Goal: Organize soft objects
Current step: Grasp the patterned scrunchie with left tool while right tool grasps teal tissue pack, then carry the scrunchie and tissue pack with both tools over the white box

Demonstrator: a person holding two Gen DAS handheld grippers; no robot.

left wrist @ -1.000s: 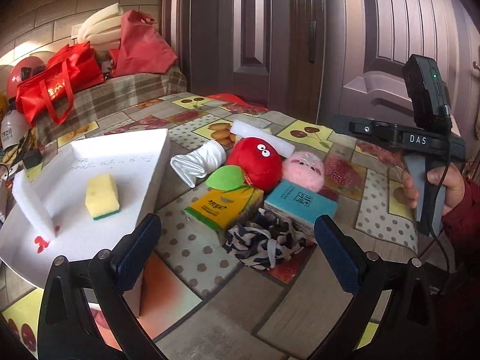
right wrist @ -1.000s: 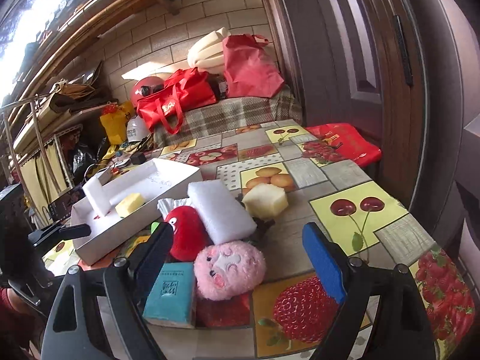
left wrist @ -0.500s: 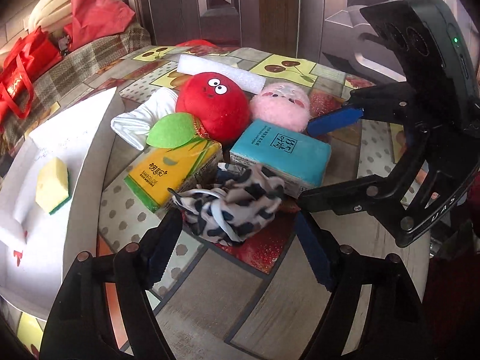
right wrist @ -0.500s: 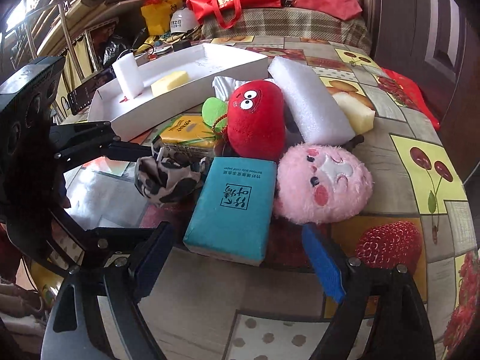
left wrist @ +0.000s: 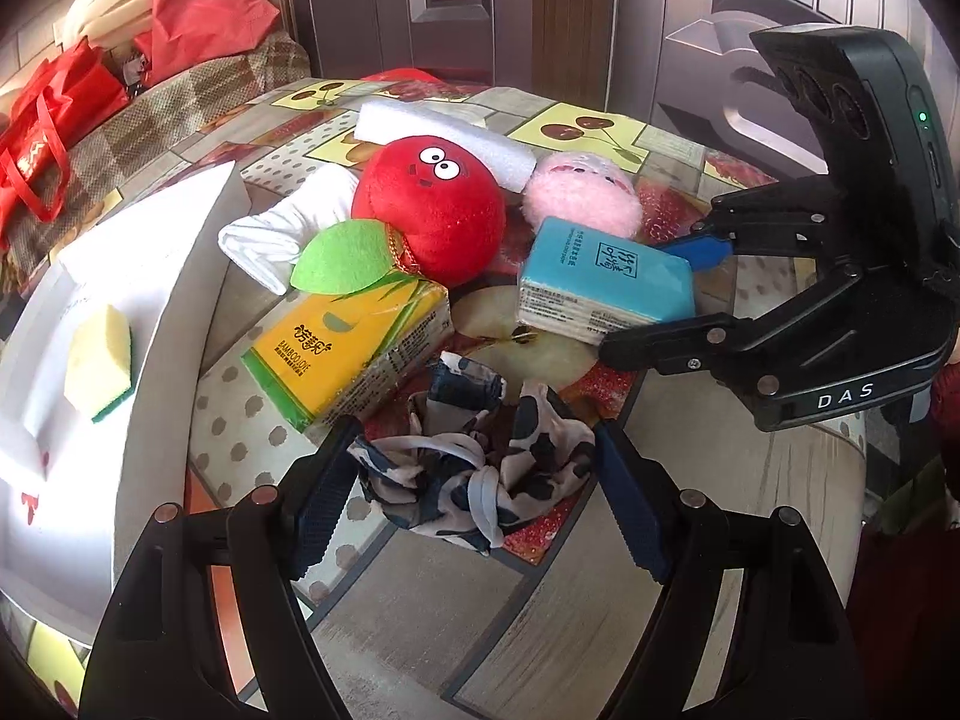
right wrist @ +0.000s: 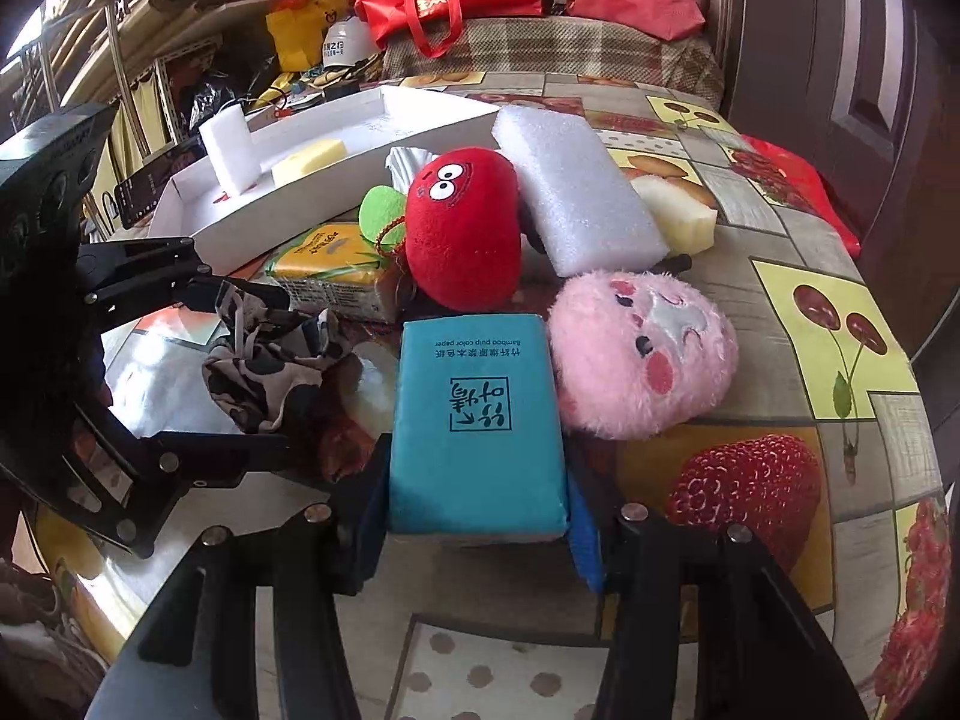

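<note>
from your left wrist view, your left gripper (left wrist: 474,480) is closing with the cow-print cloth (left wrist: 480,474) between its fingers, both pads at the cloth's edges; the yellow tissue pack (left wrist: 354,348) lies just ahead to the left, the white tray (left wrist: 174,276) further left. from your right wrist view, your right gripper (right wrist: 477,525) is closing, pads pressing the blue tissue pack (right wrist: 477,420), with the pink plush (right wrist: 642,354) just ahead-right and the red plush (right wrist: 462,234) beyond.
</note>
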